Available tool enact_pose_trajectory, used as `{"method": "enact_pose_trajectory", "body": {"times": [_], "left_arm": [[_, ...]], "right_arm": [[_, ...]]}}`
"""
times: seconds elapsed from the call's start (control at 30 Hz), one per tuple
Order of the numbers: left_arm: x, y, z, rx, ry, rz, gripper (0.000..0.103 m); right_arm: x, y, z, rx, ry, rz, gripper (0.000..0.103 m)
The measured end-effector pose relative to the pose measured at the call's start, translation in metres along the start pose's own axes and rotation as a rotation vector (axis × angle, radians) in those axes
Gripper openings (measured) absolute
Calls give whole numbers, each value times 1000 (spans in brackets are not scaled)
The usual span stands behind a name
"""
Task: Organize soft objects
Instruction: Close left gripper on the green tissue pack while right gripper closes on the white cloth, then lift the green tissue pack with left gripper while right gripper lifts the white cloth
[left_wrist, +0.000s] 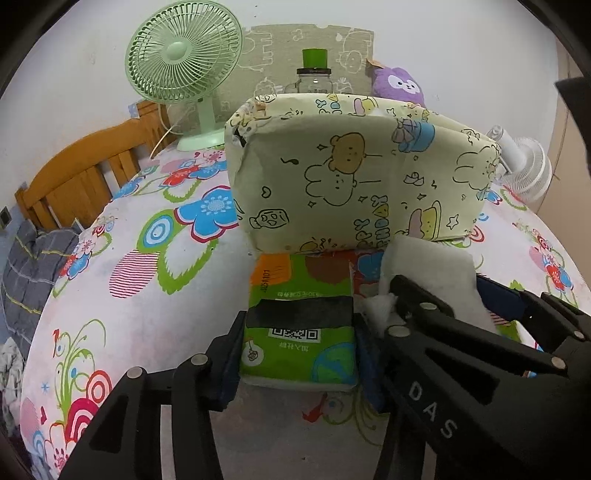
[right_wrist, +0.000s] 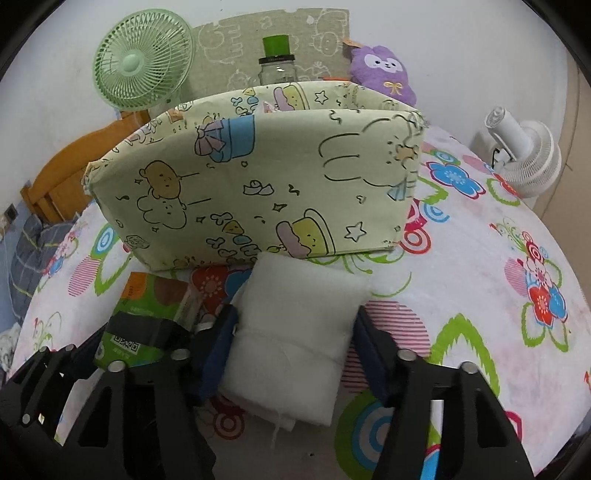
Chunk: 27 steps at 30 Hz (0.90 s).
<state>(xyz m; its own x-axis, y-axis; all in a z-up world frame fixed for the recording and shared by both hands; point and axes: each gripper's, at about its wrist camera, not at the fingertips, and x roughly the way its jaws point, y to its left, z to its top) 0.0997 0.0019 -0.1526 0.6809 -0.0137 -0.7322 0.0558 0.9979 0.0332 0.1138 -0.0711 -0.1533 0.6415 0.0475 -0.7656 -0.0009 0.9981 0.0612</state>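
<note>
Nearest, the left gripper (left_wrist: 297, 354) had its 2 pads pressed on the sides of a green tissue pack (left_wrist: 299, 332) lying on the flowered bedsheet (left_wrist: 147, 314). At its 3 o'clock, the right gripper (right_wrist: 295, 347) squeezed a white cloth pad (right_wrist: 295, 325) the same way. Just beyond both, at 12 o'clock, stood a pale yellow cartoon-print fabric bin (right_wrist: 258, 192). Farther back were a green fan (left_wrist: 183, 51), a jar (left_wrist: 314, 79) and a purple plush toy (right_wrist: 382, 72).
</note>
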Motion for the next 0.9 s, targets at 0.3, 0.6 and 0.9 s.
{"method": "enact_pose_trajectory", "body": {"times": [0.3, 0.6, 0.9], "left_arm": [[-12, -10, -4, 5, -14, -23, 53], [-34, -23, 0, 10, -69, -43, 53], [-60, -28, 8, 2, -128, -47, 53]], "right_arm": [[-16, -8, -7, 9, -26, 16, 45], [-43, -21, -6, 32, -82, 1, 45], [-73, -25, 0, 38, -140, -1, 45]]}}
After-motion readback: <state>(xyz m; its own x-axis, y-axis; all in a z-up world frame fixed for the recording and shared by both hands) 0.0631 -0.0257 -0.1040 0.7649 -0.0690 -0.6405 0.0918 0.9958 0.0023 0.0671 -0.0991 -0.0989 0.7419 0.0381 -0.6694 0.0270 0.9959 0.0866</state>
